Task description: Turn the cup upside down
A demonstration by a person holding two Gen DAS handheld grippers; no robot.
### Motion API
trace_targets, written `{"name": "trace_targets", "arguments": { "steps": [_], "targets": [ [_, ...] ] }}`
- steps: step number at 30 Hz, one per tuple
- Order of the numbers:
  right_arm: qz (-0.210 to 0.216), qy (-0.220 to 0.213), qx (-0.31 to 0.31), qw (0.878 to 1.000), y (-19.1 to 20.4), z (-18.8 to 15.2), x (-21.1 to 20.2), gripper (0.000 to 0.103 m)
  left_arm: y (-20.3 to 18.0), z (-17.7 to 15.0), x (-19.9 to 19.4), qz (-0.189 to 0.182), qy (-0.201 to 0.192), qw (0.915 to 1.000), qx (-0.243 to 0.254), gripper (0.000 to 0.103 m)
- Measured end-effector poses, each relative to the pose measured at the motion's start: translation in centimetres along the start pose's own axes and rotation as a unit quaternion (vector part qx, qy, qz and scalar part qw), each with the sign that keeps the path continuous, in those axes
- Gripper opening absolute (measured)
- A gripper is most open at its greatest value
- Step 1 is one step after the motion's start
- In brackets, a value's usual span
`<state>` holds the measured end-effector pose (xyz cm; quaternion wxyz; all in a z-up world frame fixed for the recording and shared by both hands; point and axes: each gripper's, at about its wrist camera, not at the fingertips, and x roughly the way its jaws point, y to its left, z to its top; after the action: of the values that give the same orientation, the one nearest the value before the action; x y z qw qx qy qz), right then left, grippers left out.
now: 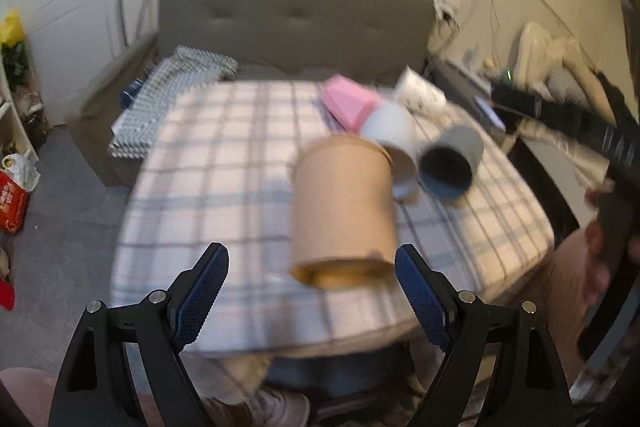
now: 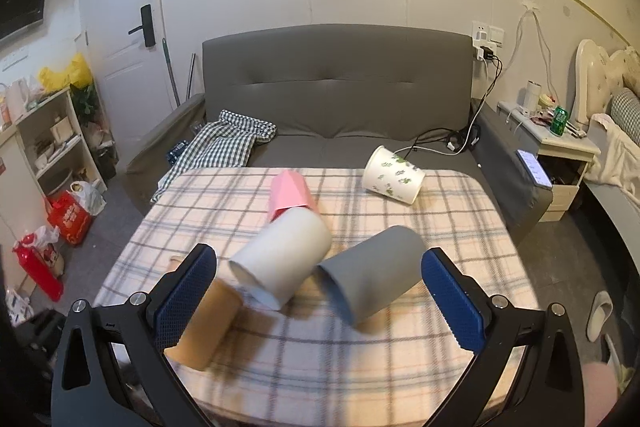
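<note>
Several cups lie on their sides on a plaid-covered table (image 2: 440,211). A brown paper cup (image 1: 342,215) lies just ahead of my open left gripper (image 1: 312,291), its mouth toward me; it also shows in the right wrist view (image 2: 208,327), partly behind my left finger. A white cup (image 2: 280,259), a grey cup (image 2: 372,275) and a pink cup (image 2: 290,195) lie mid-table. A white cup with green print (image 2: 394,175) lies at the far right. My right gripper (image 2: 320,303) is open, with the grey and white cups between its fingers' lines. The left wrist view is blurred.
A grey sofa (image 2: 336,87) with a checked cloth (image 2: 224,143) stands behind the table. A shelf (image 2: 52,139) and bags (image 2: 70,215) are at the left, a nightstand (image 2: 560,143) at the right. The right gripper's body (image 1: 580,123) crosses the left wrist view.
</note>
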<state>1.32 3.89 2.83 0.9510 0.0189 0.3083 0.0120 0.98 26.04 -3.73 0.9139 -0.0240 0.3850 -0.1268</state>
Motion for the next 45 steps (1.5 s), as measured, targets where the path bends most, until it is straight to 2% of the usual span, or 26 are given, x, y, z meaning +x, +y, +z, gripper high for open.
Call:
{"name": "trace_targets", "arguments": {
  "steps": [2,4,6,8,11,17,22,24,26,27,32,45],
  "targets": [
    [-0.005,0.008,0.002,1.000,1.3,-0.3,0.2,0.103,1.9,0.9,-0.9,0.023,-0.028,0.9993,-0.008,0.090],
    [-0.002,0.021,0.008,1.000,2.6,-1.0,0.4,0.103,3.9,1.8,-1.3,0.051,-0.054,0.9972,-0.014,0.098],
    [0.003,0.037,0.008,0.999,4.0,-1.7,0.9,0.103,5.5,2.6,-1.3,0.071,-0.073,0.9948,-0.007,0.098],
    [0.005,0.050,0.006,0.999,5.3,-2.5,1.4,0.103,6.7,3.0,-1.1,0.086,-0.083,0.9928,0.006,0.098],
    [0.020,0.079,0.014,0.997,6.9,-3.9,2.3,0.103,8.0,2.8,-0.4,0.098,-0.077,0.9918,0.025,0.098],
    [0.036,0.135,0.027,0.990,9.8,-6.4,5.0,0.103,9.7,1.6,-0.6,0.090,-0.084,0.9922,0.015,0.098],
    [0.040,0.152,0.017,0.987,11.3,-7.3,6.5,0.103,10.8,1.2,-0.3,0.082,-0.075,0.9938,0.003,0.098],
    [0.040,0.164,0.022,0.985,11.6,-7.6,7.2,0.098,11.1,1.2,-0.4,0.080,-0.077,0.9939,0.000,0.098],
    [0.040,0.180,0.024,0.983,11.6,-7.8,7.9,0.083,11.3,1.1,-0.3,0.072,-0.075,0.9945,-0.003,0.098],
    [0.041,0.186,0.023,0.981,11.6,-7.9,8.2,0.081,11.3,1.1,-0.3,0.071,-0.074,0.9947,-0.005,0.098],
    [0.045,0.178,0.007,0.983,12.0,-7.3,7.9,0.081,11.8,1.0,-0.1,0.067,-0.070,0.9953,-0.010,0.098],
    [0.050,0.102,-0.064,0.991,12.6,-3.7,6.0,0.080,11.1,1.0,0.1,0.065,-0.068,0.9956,-0.006,0.098]
  ]
}}
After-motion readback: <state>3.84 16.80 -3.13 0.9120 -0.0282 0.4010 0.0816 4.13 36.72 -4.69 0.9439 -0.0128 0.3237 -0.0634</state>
